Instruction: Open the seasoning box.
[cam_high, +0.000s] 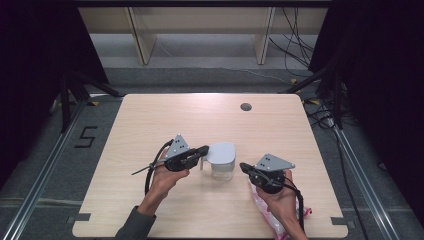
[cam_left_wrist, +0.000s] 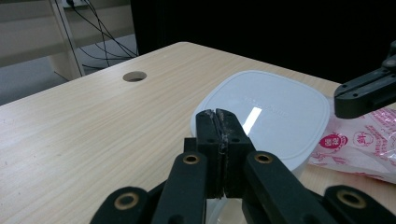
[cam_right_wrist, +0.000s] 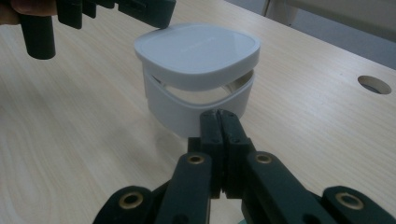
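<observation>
Two claws flanking white rounded-square plastic lidded container (cam_high: 221, 159) sitting mid-desk (cam_high: 150, 120): left claw (cam_high: 203, 149) clenched, touching lid edge; right claw (cam_high: 243, 166) clenched, empty, just beside. Lid sitting on, opening seemingly not yet done. Pink printed plastic bag (cam_high: 267, 212) lying near right.

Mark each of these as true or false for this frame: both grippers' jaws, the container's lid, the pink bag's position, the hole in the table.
1. Both grippers have their jaws closed. True: the left gripper and the right gripper each show jaws pressed together.
2. The white container has its lid on. True.
3. The pink bag lies at the table's far edge. False: it lies near the person's side, under the right hand.
4. The table hole sits beside the left hand. False: it is toward the far edge.
</observation>
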